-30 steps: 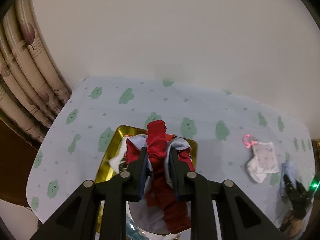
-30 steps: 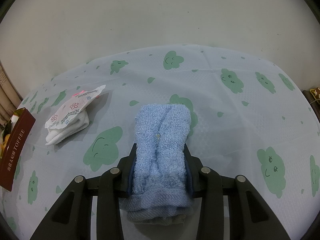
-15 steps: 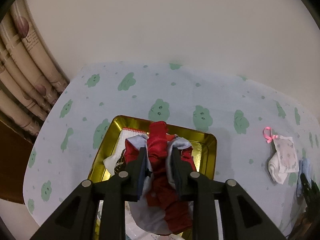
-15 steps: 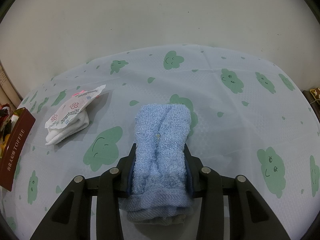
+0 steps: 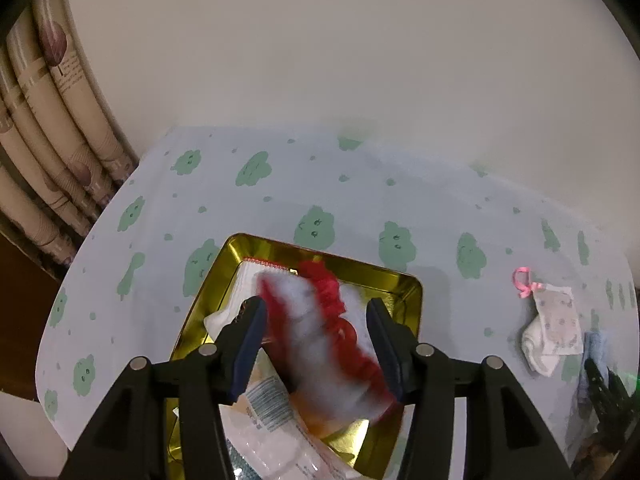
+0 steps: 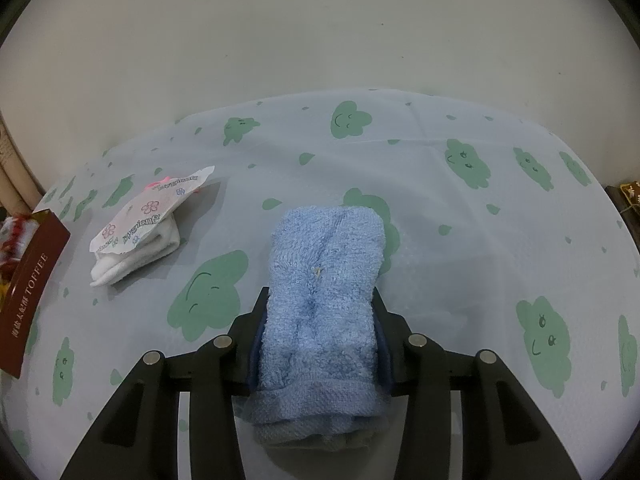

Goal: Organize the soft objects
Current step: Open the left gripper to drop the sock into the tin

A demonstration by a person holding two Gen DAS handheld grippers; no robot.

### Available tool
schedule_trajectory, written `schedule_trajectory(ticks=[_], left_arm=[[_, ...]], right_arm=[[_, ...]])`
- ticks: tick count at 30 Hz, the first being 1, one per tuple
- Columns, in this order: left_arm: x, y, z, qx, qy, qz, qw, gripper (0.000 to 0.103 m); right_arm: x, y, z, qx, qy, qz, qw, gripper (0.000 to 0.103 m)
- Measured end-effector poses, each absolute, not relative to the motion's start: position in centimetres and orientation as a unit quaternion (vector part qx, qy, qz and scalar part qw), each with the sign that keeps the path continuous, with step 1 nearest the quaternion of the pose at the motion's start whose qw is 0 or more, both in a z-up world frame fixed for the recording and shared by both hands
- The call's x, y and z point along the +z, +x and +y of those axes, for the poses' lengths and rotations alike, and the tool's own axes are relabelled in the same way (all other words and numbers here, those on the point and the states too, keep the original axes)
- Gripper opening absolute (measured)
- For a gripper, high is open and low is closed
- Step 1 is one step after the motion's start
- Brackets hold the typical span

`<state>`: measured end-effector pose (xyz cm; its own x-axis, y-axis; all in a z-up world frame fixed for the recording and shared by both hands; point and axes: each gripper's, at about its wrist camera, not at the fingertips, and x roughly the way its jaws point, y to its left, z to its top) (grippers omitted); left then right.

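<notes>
Right now the left gripper (image 5: pixel 314 338) hangs over the gold tin (image 5: pixel 408 286), its jaws opening, and the red-and-white cloth (image 5: pixel 320 332) sits blurred between them, free of the pads and apparently dropping into the tin. To finish this release well, I would let the jaws spread fully and lift straight up, so no frill snags a pad and drags the cloth back out. The right gripper (image 6: pixel 318 336) is also starting to open, yet its pads press on the folded blue towel (image 6: pixel 324 280), which lies on the counter (image 6: pixel 460 208). Counted: one tin, one red-and-white cloth, one blue towel, one packaged white sock pair (image 6: pixel 136 236) lying on the counter between tin and towel, two grippers.
</notes>
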<state>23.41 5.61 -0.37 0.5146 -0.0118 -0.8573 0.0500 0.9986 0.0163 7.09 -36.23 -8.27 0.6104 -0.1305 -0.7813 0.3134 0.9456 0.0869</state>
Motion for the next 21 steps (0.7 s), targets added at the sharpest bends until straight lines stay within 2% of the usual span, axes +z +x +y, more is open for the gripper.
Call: schedule_trajectory(ticks=[10, 17, 21], left_arm=[[2.2, 20.8, 6.7, -0.034, 0.005, 0.467, 0.884, 0.053], [2.6, 18.0, 10.8, 0.005, -0.006, 0.447, 0.895, 0.053], [1.7, 16.5, 13.4, 0.036, -0.005, 0.433, 0.901, 0.053]], right_arm=[[-8.2, 7.1, -36.2, -0.126, 0.105, 0.425, 0.89, 0.041], [-8.3, 7.3, -36.2, -0.128, 0.098, 0.427, 0.89, 0.041], [-8.2, 7.1, -36.2, -0.128, 0.098, 0.424, 0.891, 0.036]])
